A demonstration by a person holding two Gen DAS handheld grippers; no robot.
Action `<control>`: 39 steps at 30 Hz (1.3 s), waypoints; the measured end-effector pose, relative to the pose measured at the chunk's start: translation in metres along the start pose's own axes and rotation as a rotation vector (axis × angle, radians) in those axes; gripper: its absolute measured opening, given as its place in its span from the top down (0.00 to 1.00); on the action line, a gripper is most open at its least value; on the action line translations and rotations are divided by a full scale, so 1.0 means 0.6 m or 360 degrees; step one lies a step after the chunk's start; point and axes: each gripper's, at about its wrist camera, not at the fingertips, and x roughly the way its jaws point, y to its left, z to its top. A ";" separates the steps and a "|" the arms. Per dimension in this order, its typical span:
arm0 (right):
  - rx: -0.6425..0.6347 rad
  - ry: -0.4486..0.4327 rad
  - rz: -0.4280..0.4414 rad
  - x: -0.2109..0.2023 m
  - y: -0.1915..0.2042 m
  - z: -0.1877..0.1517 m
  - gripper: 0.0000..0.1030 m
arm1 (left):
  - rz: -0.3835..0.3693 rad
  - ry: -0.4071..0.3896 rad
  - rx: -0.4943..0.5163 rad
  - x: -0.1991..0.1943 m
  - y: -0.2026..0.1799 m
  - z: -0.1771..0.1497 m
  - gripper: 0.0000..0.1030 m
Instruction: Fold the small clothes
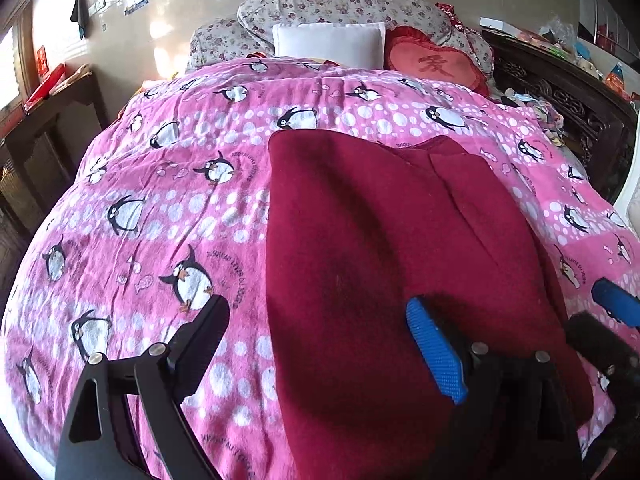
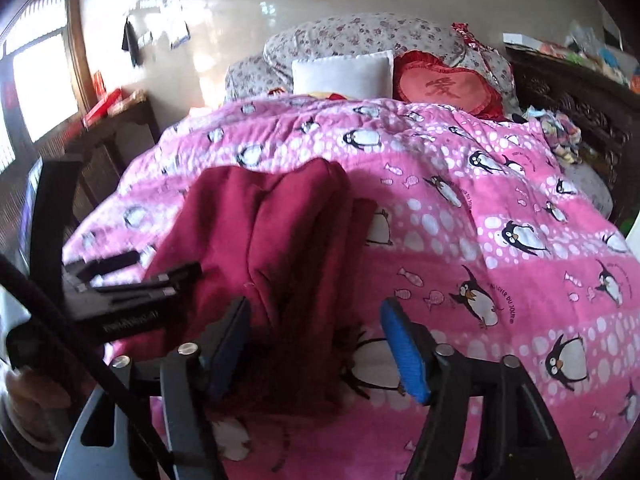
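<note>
A dark red knitted garment (image 1: 380,248) lies folded lengthwise on a pink penguin-print quilt (image 1: 168,200). My left gripper (image 1: 320,340) is open just above the garment's near left edge, one finger over the quilt, the other over the cloth. In the right wrist view the garment (image 2: 272,232) is bunched and raised in a ridge, and my right gripper (image 2: 316,344) is open around its near right edge, touching nothing firmly. The right gripper's blue pads (image 1: 616,304) show at the right of the left wrist view. The left gripper's body (image 2: 120,300) shows at the left of the right wrist view.
A white pillow (image 1: 330,45), floral pillows (image 1: 340,4) and a red heart cushion (image 1: 434,62) lie at the bed's head. A dark carved headboard-style cabinet (image 1: 568,100) with clutter stands at the right. A wooden side table (image 1: 52,112) stands at the left by the window.
</note>
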 end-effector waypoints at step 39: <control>-0.0046 -0.0154 -0.0169 -0.021 0.046 0.031 0.07 | 0.0089 -0.0104 -0.0100 -0.065 0.028 -0.012 0.13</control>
